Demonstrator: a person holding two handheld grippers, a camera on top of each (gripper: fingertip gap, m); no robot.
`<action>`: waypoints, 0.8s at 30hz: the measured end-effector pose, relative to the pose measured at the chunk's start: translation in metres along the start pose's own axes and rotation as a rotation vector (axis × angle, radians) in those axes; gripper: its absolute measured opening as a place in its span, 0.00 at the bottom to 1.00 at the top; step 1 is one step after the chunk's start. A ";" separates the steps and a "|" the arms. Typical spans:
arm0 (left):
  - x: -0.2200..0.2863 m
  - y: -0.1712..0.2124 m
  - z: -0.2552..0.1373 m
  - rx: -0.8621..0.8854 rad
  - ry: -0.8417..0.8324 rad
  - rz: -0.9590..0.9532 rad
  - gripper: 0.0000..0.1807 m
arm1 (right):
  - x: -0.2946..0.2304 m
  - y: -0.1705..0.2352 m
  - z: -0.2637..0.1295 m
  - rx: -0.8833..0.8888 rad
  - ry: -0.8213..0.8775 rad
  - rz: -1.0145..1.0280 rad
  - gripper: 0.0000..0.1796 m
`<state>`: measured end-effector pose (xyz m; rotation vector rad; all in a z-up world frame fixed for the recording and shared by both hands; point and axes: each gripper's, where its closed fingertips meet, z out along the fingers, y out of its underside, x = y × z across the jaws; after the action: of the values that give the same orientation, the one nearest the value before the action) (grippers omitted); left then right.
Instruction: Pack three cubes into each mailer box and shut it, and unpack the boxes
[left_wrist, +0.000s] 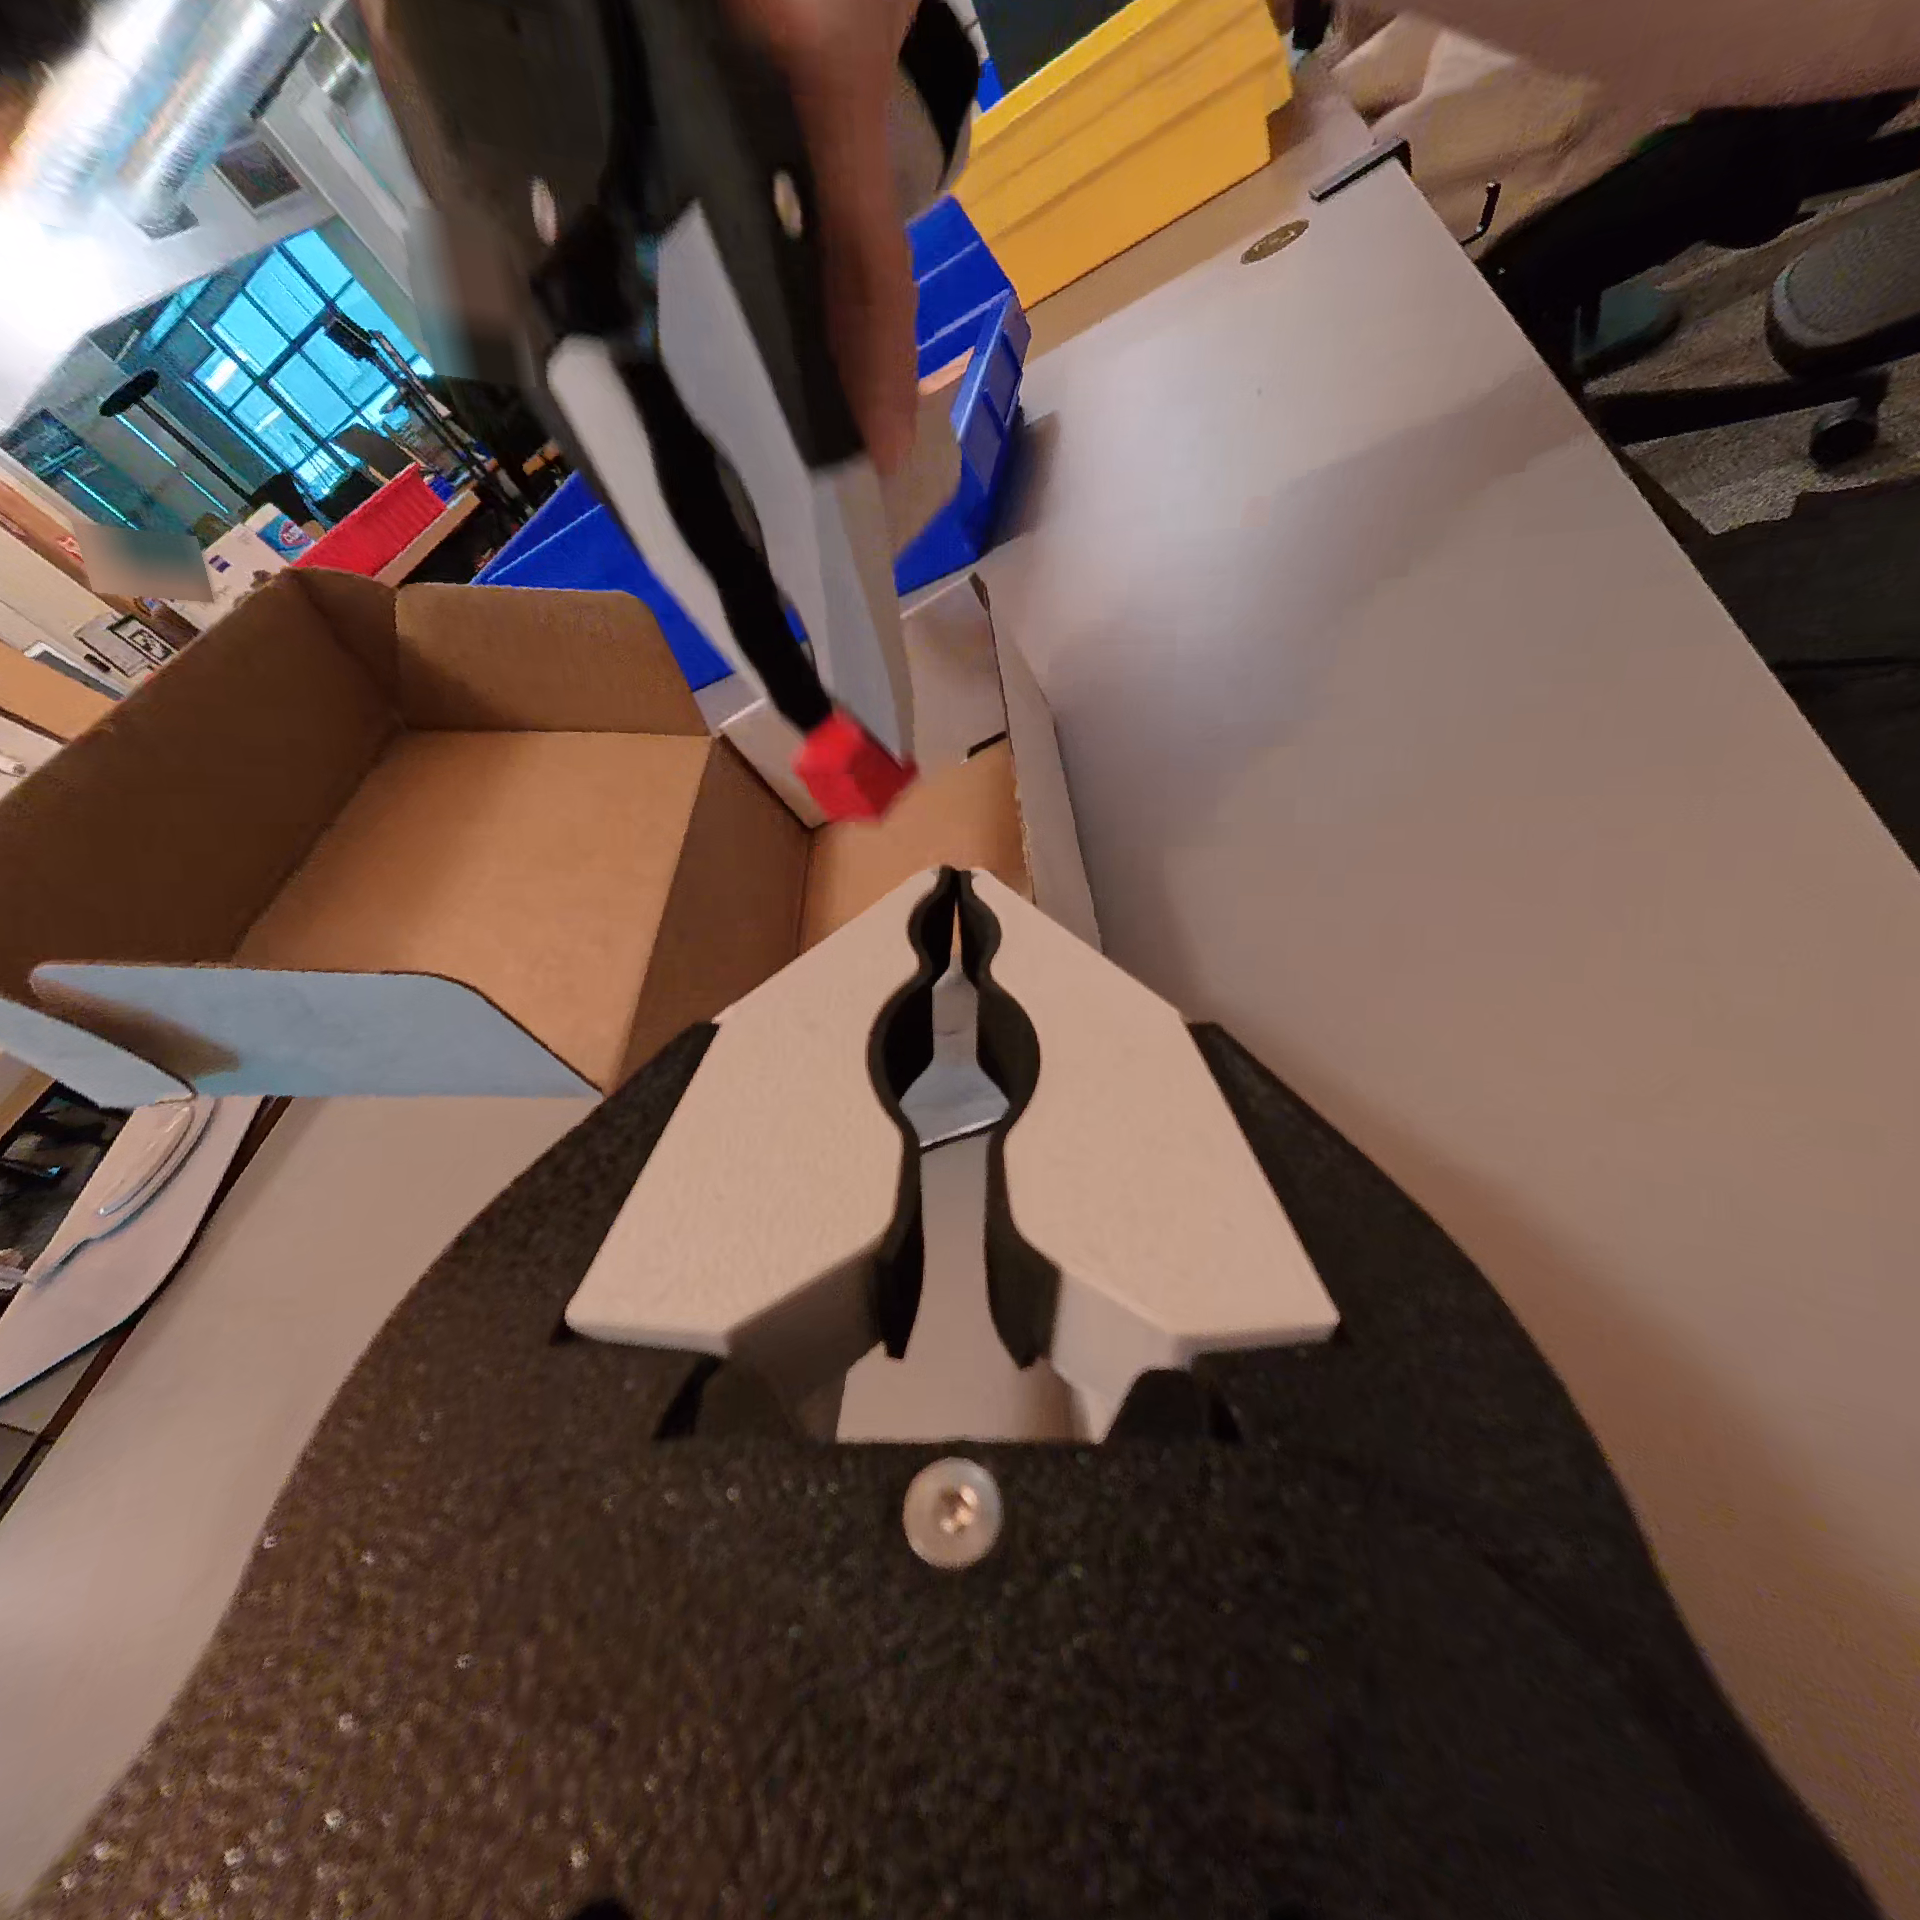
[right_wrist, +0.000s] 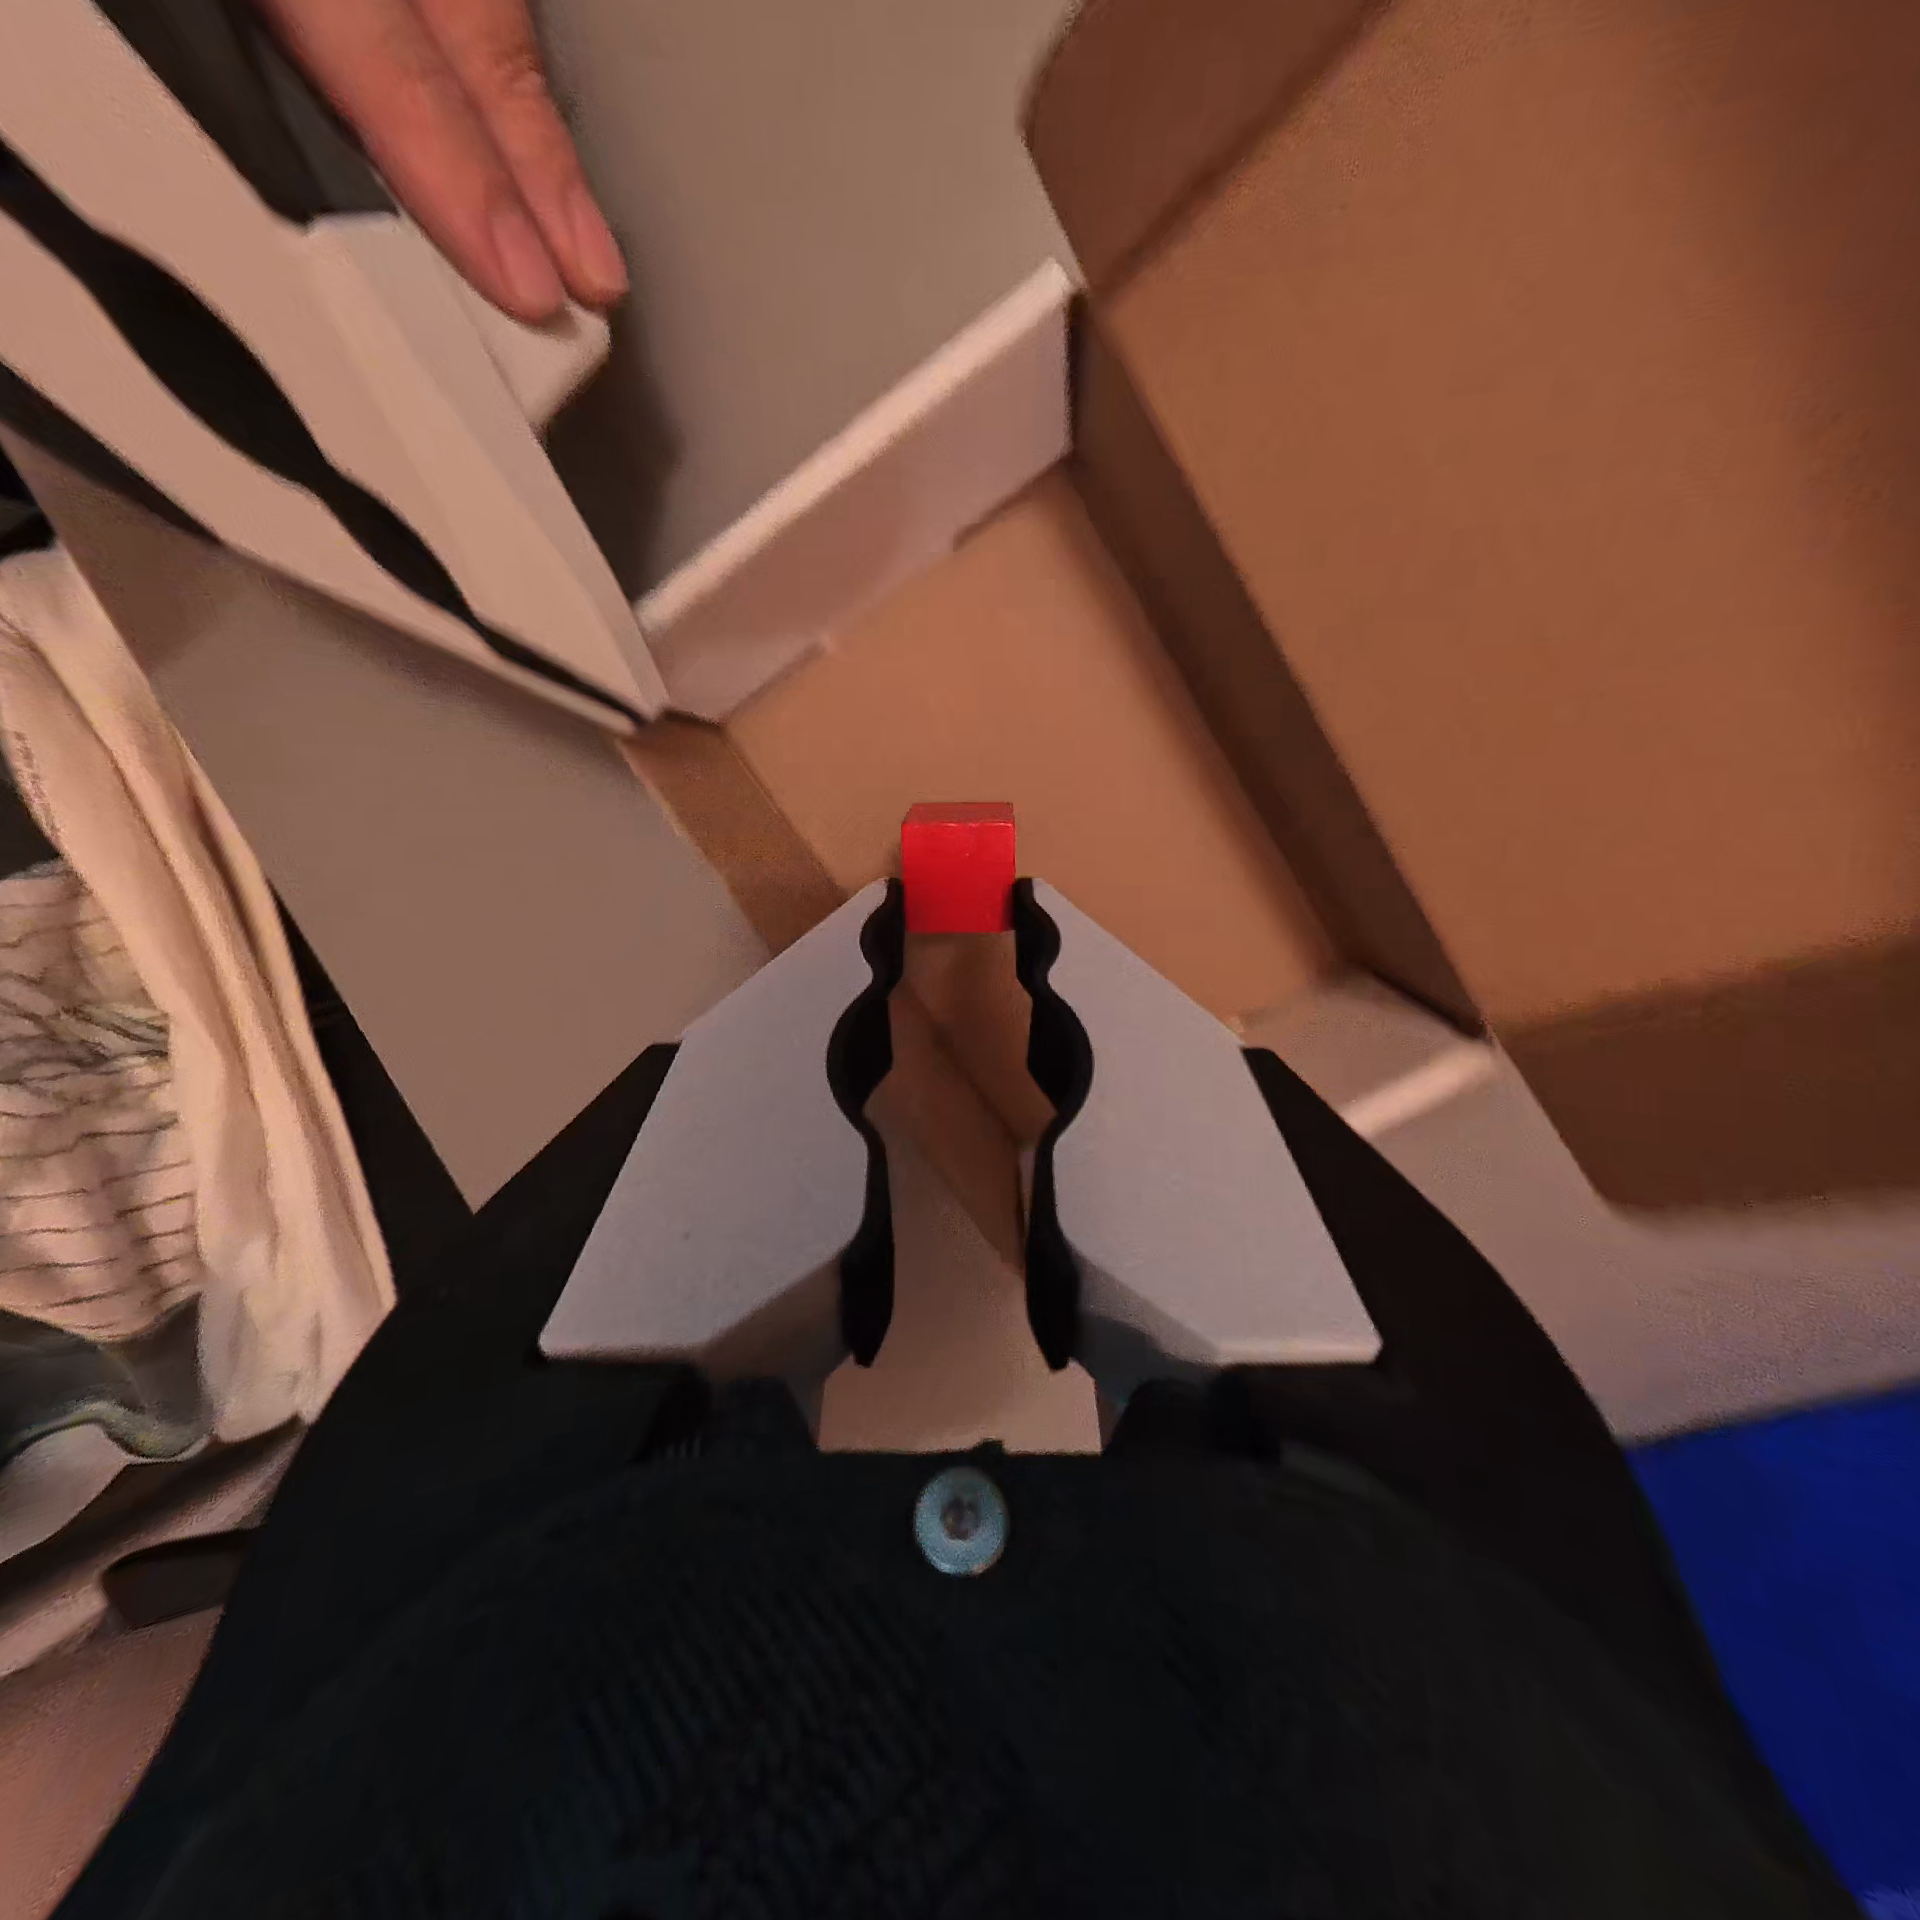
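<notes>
No writing can be read. Far beyond the left gripper (left_wrist: 956, 883), a white carton (left_wrist: 272, 542) bears a round red-and-blue logo, too blurred to make out.

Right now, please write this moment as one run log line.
right gripper: shut on red cube, over open mailer box | left gripper: shut, empty | no cubes seen in box

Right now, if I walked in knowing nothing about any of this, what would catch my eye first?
Probably the small red cube, pinched at the tips of the right gripper above an open mailer box with a brown inside. Next, the left gripper, shut and empty, near the box's edge. Behind them sit bright blue bins and a yellow bin.
</notes>
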<state>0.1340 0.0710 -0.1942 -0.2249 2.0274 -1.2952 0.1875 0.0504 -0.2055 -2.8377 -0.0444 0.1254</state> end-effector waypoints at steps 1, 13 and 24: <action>0.000 0.000 0.000 -0.001 -0.001 0.000 0.00 | 0.007 0.009 -0.014 0.021 0.041 0.018 0.11; 0.000 0.005 0.004 -0.034 -0.006 0.016 0.00 | 0.198 0.249 -0.141 0.074 0.657 0.763 0.11; -0.038 -0.011 -0.005 0.069 -0.217 -0.097 0.00 | 0.153 0.130 -0.169 0.572 0.766 0.498 0.24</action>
<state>0.1562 0.0882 -0.1659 -0.4179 1.8055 -1.3362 0.3576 -0.1169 -0.0960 -2.0983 0.7290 -0.7182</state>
